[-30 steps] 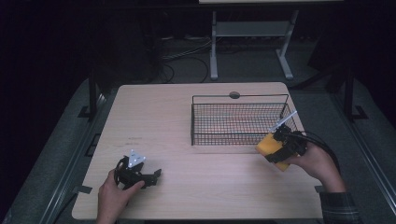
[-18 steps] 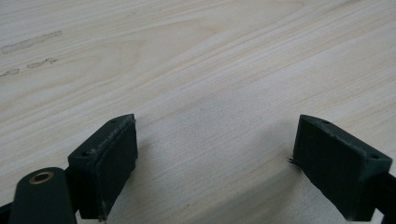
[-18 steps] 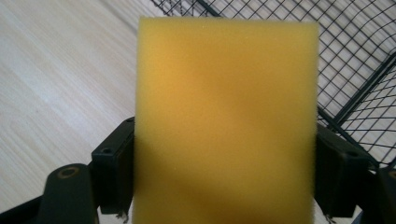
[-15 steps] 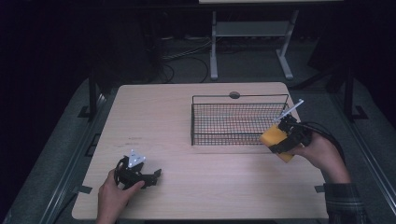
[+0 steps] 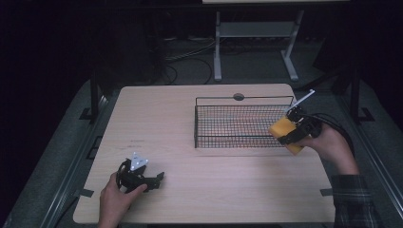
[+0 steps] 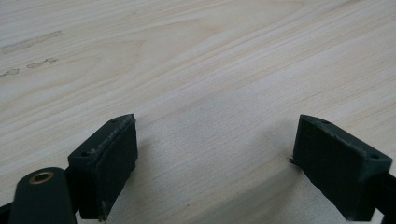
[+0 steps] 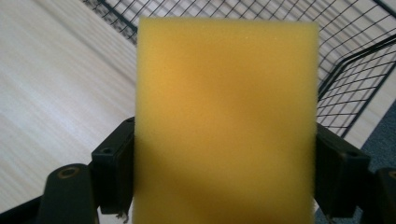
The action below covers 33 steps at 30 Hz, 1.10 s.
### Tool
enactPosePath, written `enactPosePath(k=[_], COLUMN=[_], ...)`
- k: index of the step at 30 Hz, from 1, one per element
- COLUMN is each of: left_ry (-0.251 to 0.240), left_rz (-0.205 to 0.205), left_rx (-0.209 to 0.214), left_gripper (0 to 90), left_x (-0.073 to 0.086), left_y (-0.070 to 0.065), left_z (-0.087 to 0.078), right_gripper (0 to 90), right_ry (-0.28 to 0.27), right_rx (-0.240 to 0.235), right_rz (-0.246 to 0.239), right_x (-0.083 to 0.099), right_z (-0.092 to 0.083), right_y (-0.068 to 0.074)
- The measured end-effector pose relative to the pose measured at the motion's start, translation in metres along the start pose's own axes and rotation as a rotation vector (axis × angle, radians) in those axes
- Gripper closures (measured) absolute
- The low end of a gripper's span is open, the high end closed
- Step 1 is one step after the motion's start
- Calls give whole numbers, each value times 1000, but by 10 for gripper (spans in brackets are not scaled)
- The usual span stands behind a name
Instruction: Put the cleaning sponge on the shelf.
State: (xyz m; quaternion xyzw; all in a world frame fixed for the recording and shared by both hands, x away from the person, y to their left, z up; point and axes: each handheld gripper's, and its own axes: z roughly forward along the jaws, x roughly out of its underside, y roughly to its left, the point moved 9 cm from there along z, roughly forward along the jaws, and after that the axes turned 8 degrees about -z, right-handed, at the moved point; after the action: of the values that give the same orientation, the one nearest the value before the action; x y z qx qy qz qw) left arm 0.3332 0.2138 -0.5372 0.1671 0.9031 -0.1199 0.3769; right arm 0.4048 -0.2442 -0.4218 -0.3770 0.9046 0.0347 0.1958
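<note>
**Spotter:** While your right hand (image 5: pixel 332 147) hovers at the right end of the wire basket (image 5: pixel 243 121), your right claw (image 5: pixel 291 134) is clamped on the yellow sponge (image 5: pixel 283 132). From above, the sponge sits at the basket's right wall, lifted off the worktop (image 5: pixel 161 123), with its far corner overlapping the rim there.

**Operator:** How good is that grip?

**Spotter:** In the right gripper view, the sponge (image 7: pixel 224 121) stands up between your two black jaws, and both pads press against its sides. Its broad yellow face looks at the camera, edges straight. Behind it you see the basket's black mesh (image 7: pixel 355 70) on the far right and bare pale wood on the left.

**Operator:** And my left side?

**Spotter:** Your left claw (image 5: pixel 159 176) rests low on the near left part of the worktop, well apart from the basket, pointing to the right. In the left gripper view, your left claw (image 6: pixel 215 158) stands wide, with nothing but wood grain (image 6: pixel 196 70) between the pads. Your left hand (image 5: pixel 116 197) wraps the body from the near side, and the grey three-cornered plate (image 5: pixel 138 162) shows on top.

**Operator:** Is anything inside the basket?

**Spotter:** From above I cannot tell; the mesh is dark and fine. A white stick-like part (image 5: pixel 302 99) rises from your right gripper toward the far right.
</note>
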Motion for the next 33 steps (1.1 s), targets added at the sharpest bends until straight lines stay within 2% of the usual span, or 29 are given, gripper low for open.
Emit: enactPosePath(k=[19,28,33], left_ry=[0,0,0], left_rz=[-1,-1,0], left_rx=[0,0,0], left_gripper=[130,130,130], left_x=[0,0,0], left_y=[0,0,0], left_z=[0,0,0], right_gripper=[221,221,221], right_ry=[-5,-3,1], right_rx=[40,43,43], right_rz=[56,75,110], right_x=[-24,-39,-45], right_z=[1,12,21], right_y=[-35,-43,-47])
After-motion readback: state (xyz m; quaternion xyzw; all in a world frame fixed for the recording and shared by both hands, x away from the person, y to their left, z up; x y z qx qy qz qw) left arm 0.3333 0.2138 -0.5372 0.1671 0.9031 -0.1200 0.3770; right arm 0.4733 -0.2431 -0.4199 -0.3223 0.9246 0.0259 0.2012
